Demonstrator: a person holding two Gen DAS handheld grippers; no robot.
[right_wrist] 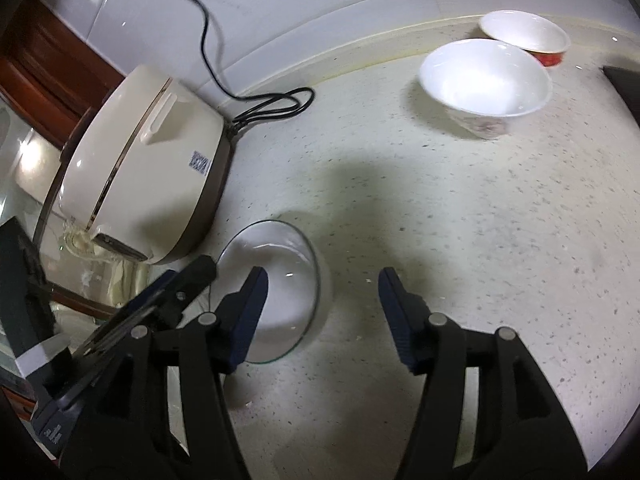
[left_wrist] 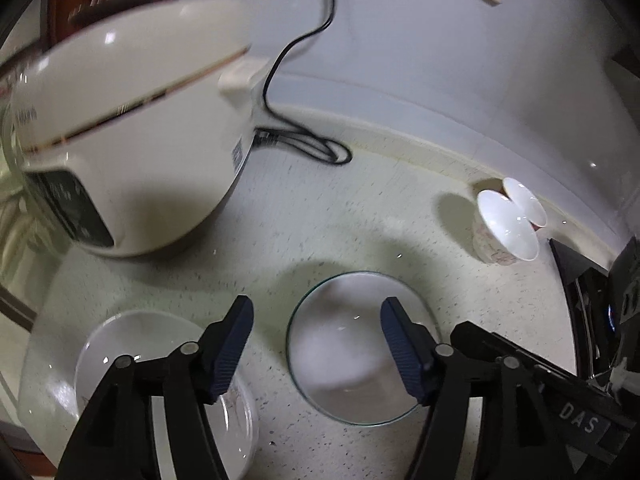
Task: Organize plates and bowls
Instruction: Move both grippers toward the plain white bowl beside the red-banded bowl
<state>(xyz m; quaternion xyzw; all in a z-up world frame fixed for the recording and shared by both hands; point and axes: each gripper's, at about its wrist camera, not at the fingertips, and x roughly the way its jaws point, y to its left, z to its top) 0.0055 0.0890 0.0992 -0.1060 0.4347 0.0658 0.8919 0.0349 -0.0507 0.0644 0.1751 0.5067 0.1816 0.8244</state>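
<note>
Two white ceramic bowls — one floral-sided (right_wrist: 486, 80), one red-banded (right_wrist: 526, 34) — stand touching near the wall on the speckled countertop (right_wrist: 460, 208). One clear glass plate (left_wrist: 360, 350) lies beside the cream rice cooker (left_wrist: 132, 136). Only the left wrist view shows a second dish, a white plate (left_wrist: 132, 340), under the left gripper (left_wrist: 316, 346). Both the left gripper and the right gripper (right_wrist: 322, 316) are spread apart, grasping nothing.

Ahead of the tongs stand two bowls: a white floral bowl (right_wrist: 486, 84) and a red-banded bowl (right_wrist: 526, 34). Nearer lie one glass plate (left_wrist: 362, 350), one white plate (left_wrist: 136, 344) and one rice cooker (left_wrist: 132, 136).
</note>
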